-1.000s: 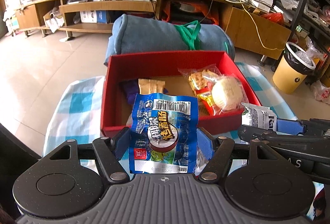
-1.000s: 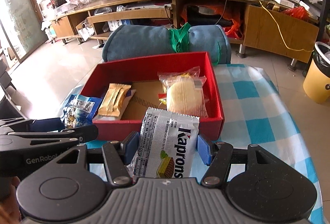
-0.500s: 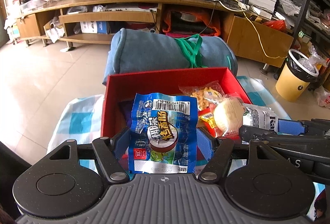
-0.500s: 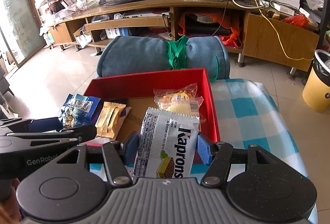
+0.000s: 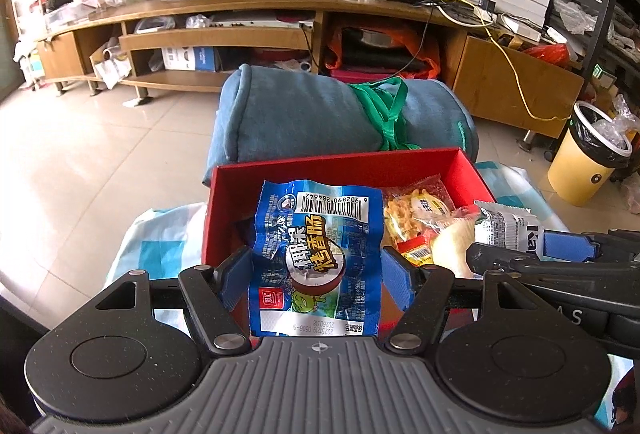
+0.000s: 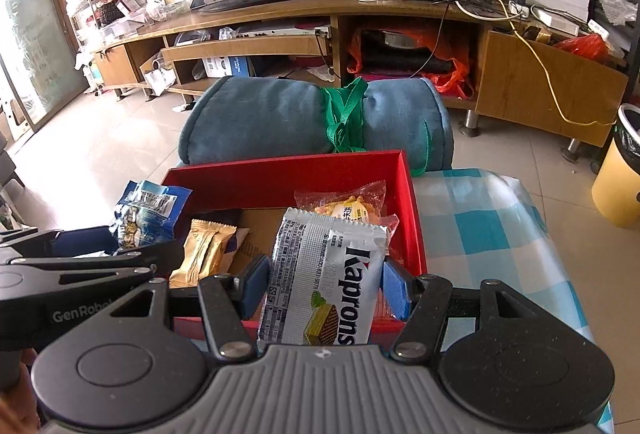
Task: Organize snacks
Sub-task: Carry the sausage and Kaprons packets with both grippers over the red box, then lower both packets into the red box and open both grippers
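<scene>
Your left gripper [image 5: 316,270] is clamped on the blue sausage packet [image 5: 316,258], your right gripper [image 6: 322,284] on the silver wafer packet [image 6: 324,282]; both hang over the near edge of the red box [image 6: 414,218], which sits at twelve o'clock from each gripper. Both packets are light, slick film that crumples easily, so hold them by the side edges, across the flat. The wafer probably snaps under a hard squeeze. The sausage looks firmer in the middle, though glare hides the seal. A gold packet [image 6: 204,254] lies in the box at ten o'clock of the right gripper.
</scene>
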The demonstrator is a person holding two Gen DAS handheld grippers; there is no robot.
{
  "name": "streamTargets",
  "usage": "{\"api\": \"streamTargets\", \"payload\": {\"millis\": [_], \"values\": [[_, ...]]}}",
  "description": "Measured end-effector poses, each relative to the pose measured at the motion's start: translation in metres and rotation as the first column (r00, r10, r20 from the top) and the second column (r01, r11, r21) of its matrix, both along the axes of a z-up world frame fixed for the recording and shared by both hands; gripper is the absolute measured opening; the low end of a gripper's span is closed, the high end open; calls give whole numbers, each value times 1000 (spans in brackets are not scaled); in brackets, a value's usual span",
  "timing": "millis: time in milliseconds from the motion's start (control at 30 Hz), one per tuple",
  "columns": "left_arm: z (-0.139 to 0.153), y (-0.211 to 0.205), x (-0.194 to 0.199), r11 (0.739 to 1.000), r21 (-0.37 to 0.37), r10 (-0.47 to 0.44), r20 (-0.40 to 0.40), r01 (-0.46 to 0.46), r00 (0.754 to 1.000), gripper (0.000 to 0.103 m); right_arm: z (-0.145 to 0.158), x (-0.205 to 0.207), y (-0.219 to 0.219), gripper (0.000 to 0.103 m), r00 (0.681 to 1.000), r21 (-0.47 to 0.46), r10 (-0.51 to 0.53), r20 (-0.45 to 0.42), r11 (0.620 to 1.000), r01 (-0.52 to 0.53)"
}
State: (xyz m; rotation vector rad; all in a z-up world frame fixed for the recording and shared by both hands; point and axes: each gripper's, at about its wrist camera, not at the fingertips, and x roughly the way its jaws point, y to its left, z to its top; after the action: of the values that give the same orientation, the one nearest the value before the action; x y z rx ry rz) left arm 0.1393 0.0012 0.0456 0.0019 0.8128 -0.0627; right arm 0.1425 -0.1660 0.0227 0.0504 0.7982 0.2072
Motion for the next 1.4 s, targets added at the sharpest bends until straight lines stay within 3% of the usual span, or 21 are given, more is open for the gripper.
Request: {"api": "streamTargets", "payload": {"millis": [1400], "values": [[-28, -1, 43, 998, 49, 32, -47, -30, 998, 74, -25, 45, 11, 55, 999, -33, 4, -43, 999, -5]]}}
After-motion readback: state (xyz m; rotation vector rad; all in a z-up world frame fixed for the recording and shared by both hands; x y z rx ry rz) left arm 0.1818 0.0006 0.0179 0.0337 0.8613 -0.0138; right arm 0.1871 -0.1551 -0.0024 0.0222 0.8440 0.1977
